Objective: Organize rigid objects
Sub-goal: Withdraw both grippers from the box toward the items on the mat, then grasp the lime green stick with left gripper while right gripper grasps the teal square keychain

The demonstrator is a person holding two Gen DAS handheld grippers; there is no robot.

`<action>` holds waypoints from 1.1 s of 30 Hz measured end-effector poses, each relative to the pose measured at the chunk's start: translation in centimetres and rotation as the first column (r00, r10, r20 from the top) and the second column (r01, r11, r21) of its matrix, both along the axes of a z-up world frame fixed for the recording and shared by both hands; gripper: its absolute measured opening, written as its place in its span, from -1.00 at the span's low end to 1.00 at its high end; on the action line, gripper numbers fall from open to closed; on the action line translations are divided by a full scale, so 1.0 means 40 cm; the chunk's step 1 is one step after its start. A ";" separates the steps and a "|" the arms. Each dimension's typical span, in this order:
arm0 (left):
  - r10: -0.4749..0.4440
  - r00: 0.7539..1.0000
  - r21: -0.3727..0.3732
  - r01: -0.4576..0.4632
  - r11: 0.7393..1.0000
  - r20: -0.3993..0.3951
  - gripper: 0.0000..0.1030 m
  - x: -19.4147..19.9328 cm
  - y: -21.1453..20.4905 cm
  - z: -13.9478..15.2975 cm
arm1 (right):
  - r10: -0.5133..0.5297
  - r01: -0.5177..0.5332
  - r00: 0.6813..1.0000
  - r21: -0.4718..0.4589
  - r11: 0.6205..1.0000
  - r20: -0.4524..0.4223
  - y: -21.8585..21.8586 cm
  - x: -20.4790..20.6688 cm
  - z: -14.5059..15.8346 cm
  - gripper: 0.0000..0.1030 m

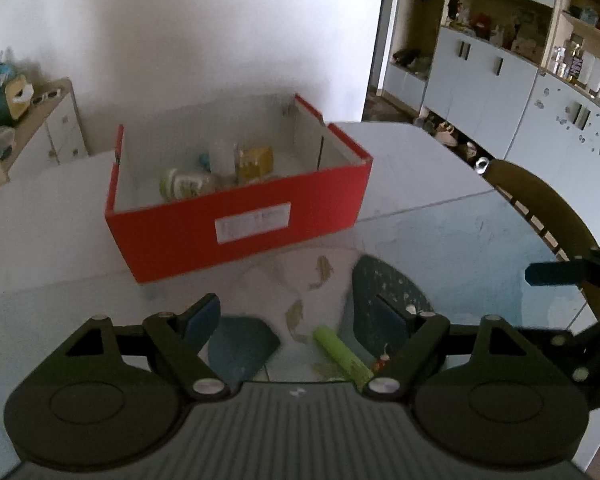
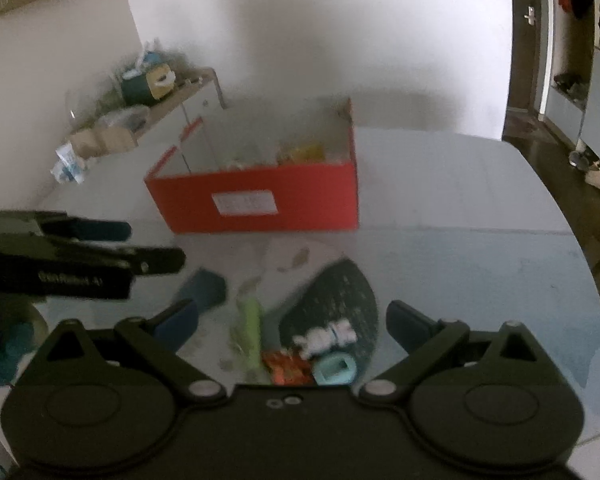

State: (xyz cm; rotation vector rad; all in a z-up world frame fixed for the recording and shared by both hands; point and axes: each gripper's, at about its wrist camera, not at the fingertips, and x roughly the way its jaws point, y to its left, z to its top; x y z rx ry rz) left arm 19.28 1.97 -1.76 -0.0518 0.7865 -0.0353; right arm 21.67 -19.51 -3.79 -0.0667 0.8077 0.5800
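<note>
Between our left gripper (image 1: 300, 322) fingers, spread wide with nothing held, lies a lime-green tube (image 1: 342, 356) flat on the glass table (image 1: 460, 248), its near end hidden under the gripper body. Our right gripper (image 2: 294, 326) is opened as wide, also empty; in front of it sit the same green tube, an orange-red packet (image 2: 286, 368), a small teal piece (image 2: 335, 368) and a white item (image 2: 326, 338) we cannot identify through the blur, the last two on a dark speckled mat (image 2: 336, 300).

Farther out stands the red box (image 1: 236, 232), open-topped, well apart from these loose things and already holding a jar (image 1: 182, 185), a yellow carton (image 1: 254, 164) and other items. That is where we judge the loose pieces should go.

We judge the step in hand is lowering onto a first object. To do it well, we should give each gripper its own target: the left takes the tube, across its narrow width rather than along its length, and the right takes the teal piece or the packet. The two grippers are close, the left one's fingers showing at the edge of the right view, so we should keep them from crossing. Glass is slippery; closing squarely keeps the tube from rolling away.
</note>
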 end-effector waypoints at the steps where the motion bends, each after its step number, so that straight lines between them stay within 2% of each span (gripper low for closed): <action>1: 0.005 1.000 -0.003 -0.005 1.000 -0.008 0.61 0.001 -0.003 -0.009 | 0.000 0.000 1.000 -0.010 1.000 0.001 -0.005 -0.006 -0.012 0.95; 12: 0.042 0.994 -0.042 -0.047 0.998 -0.099 0.61 0.007 -0.029 -0.121 | -0.015 0.014 1.000 -0.092 0.996 -0.011 -0.031 -0.023 -0.119 0.91; 21: 0.049 0.983 -0.049 -0.058 0.997 -0.179 0.61 0.033 -0.052 -0.211 | -0.054 0.047 0.997 -0.131 0.990 -0.054 -0.037 0.007 -0.188 0.69; 33: 0.065 0.977 -0.045 -0.075 0.996 -0.203 0.61 0.062 -0.063 -0.267 | -0.086 0.071 0.992 -0.148 0.987 -0.096 -0.029 0.048 -0.233 0.49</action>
